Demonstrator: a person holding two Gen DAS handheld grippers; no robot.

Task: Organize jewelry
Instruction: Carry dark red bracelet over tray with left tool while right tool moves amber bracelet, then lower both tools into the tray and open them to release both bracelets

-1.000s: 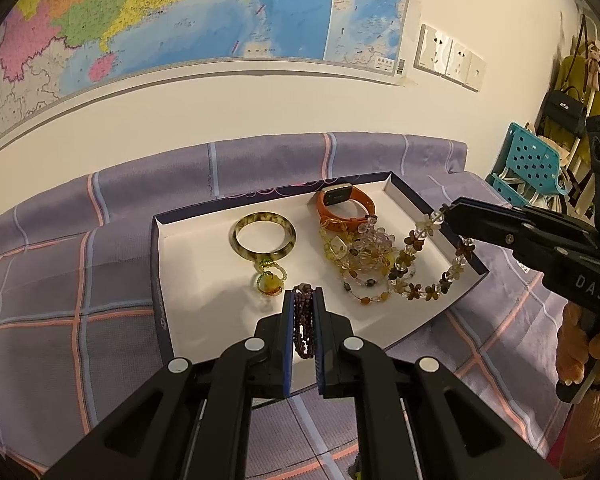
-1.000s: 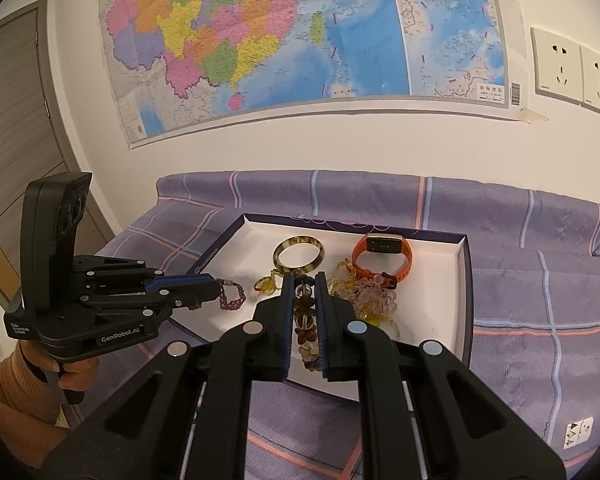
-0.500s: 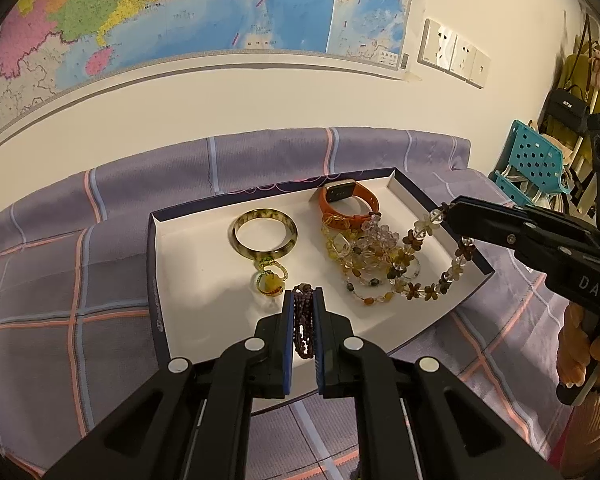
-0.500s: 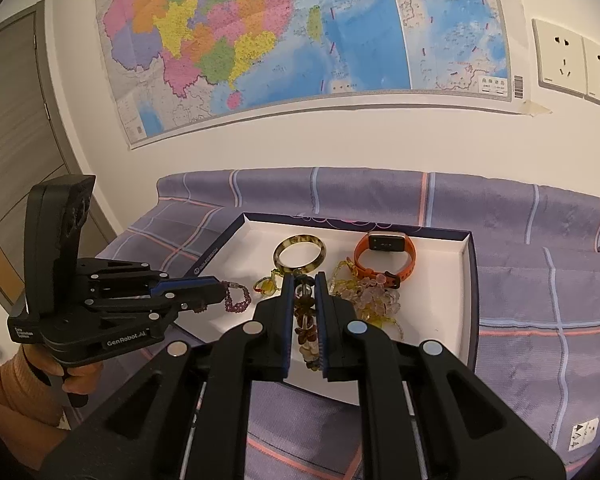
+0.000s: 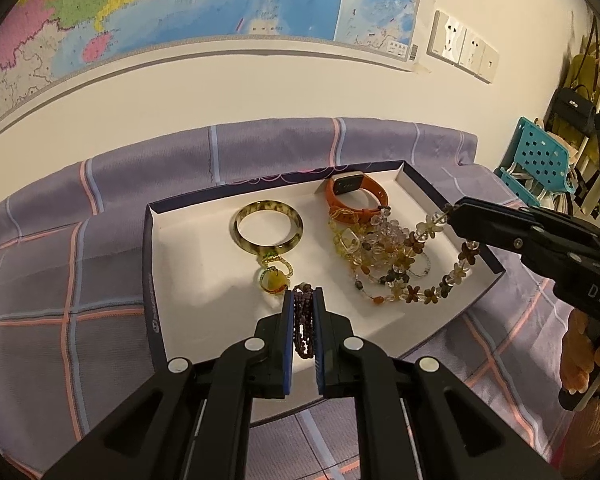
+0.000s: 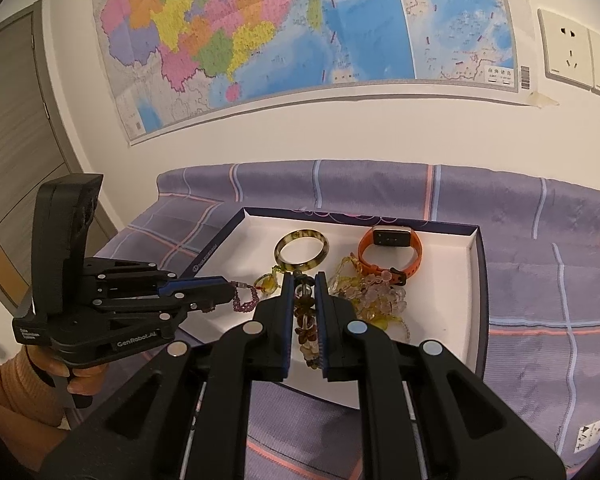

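My left tongs (image 5: 303, 312) grip purple beads (image 5: 302, 330); right tongs (image 6: 304, 300) pinch necklace (image 5: 414, 294), draped leftward into tray (image 5: 204, 264)

- Your tray (image 5: 152, 264) sits on the cloth (image 5: 60, 280), with the map (image 5: 180, 8) on the wall behind.
- In it, the bangle (image 5: 268, 228) lies left of the watch (image 5: 356, 200).
- The pendant (image 5: 274, 278) lies just before the bangle.
- The bead pile (image 5: 376, 248) lies before the watch.

Warm indoor light fills my room evenly, casting soft shadows inside the white tray (image 5: 188, 264). Fisheye bending curves the wall map (image 6: 300, 32) (black vignette at corners), and focus stays sharp.
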